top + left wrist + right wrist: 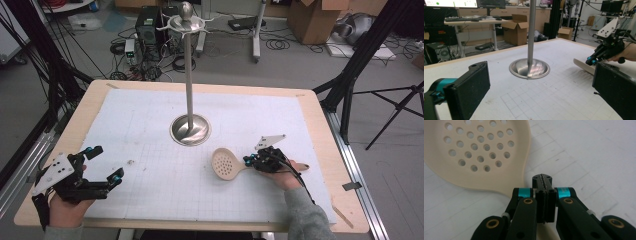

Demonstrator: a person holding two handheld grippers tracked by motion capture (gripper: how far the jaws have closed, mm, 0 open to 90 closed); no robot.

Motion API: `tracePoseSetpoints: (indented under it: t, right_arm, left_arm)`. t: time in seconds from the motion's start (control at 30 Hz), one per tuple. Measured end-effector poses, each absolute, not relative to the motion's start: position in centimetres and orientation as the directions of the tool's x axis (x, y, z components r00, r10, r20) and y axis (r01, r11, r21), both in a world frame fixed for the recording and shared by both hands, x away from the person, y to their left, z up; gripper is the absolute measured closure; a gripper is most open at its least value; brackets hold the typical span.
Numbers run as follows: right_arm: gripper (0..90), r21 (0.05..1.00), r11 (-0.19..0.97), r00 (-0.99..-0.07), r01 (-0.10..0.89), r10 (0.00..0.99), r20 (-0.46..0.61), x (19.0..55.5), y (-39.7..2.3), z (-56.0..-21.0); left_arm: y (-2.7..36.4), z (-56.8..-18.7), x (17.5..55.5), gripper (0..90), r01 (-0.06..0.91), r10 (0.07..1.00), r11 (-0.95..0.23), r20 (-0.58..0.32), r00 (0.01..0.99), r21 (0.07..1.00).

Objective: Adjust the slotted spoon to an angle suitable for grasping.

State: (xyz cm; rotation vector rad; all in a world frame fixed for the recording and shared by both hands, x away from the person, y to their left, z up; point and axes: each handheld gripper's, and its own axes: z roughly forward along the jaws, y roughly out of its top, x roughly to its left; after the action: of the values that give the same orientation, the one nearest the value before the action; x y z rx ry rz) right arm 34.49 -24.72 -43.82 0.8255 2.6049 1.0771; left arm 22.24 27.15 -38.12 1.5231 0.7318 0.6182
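High view: the right claw [256, 161] is clamped on the handle of the skimmer [226, 164], whose perforated bowl lies just ahead of the jaws on the mat [150, 125] and whose handle end pokes out behind the hand. The stand [190, 75] rises beyond the bowl, its hooks at the top. To hang the skimmer well, I judge the grip should stay firm while the handle end is swung up toward a hook. The right hand lies low, wrist near the mat's front edge. The left claw [102, 165] rests wide and empty, well apart.

Left gripper view: both pads [469, 87] stand far apart, the stand's base [529, 68] between and beyond them.

Right gripper view: jaws pressed together on the handle, the bowl [474, 152] just ahead and to the left.
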Motion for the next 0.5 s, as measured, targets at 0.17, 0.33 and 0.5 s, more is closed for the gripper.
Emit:
tracePoseSetpoints:
  t: [0.17, 0.33, 0.5]
  right_arm:
    - [90.0, 0.713, 0.571, -0.837, 0.407, 0.545, 0.04, 32.9, -25.0, -44.0]
    - [90.0, 0.716, 0.587, -0.858, 0.378, 0.513, 0.032, 30.5, -25.3, -44.0]
    - [90.0, 0.72, 0.604, -0.871, 0.343, 0.491, 0.003, 28.4, -25.8, -44.0]
  left_arm:
    - [26.9, -38.2, 22.4, 1.7, 0.09, 0.752, -0.031, -0.036, 0.658, 0.996]
    - [26.6, -38.2, 22.5, 1.7, 0.085, 0.745, -0.038, -0.029, 0.666, 0.996]
    - [26.4, -38.3, 22.6, 1.8, 0.094, 0.743, -0.045, -0.03, 0.669, 0.995]
